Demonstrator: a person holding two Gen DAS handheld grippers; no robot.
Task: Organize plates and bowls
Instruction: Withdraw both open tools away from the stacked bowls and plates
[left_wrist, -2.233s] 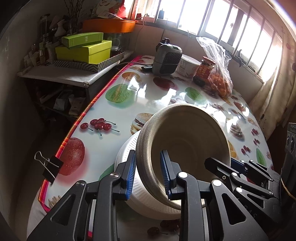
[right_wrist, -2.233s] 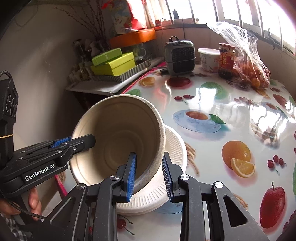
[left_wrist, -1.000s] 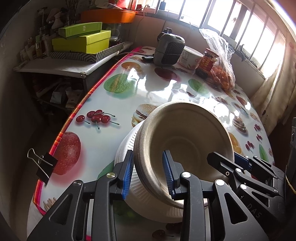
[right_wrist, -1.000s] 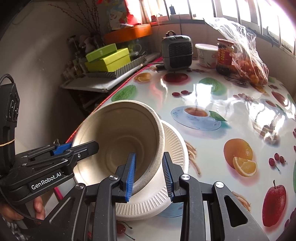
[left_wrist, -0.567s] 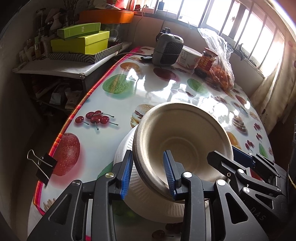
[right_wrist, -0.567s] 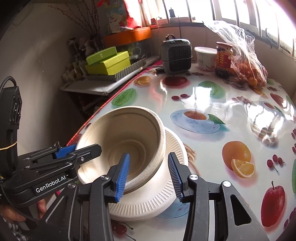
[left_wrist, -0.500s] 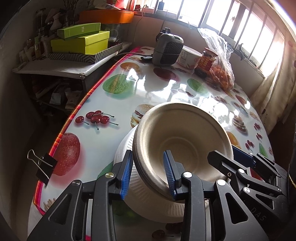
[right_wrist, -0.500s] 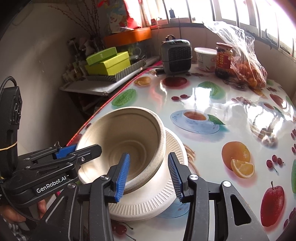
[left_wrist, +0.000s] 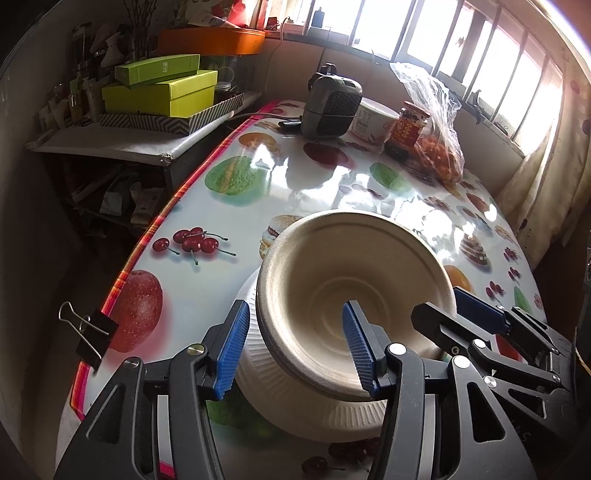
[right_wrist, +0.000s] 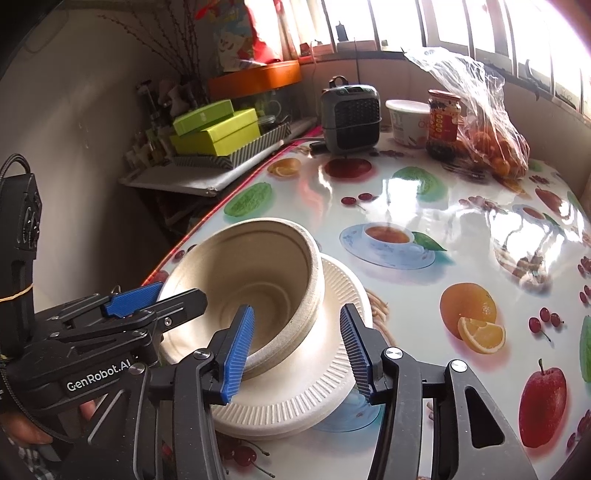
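Left claw opening, pads straddling the near rim of the bowl but clear of it. Right claw also opening, astride the bowl's opposite rim, not pressing. Bowl sits tilted in the plate on the bench, right under both claws. Looks like light moulded pulp: stiff enough, rim crushable, so pinch the rim gently. Bowl and plate hold nothing else.

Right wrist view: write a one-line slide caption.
Both grippers' jaws opening around a beige bowl resting on a stack of white plates.
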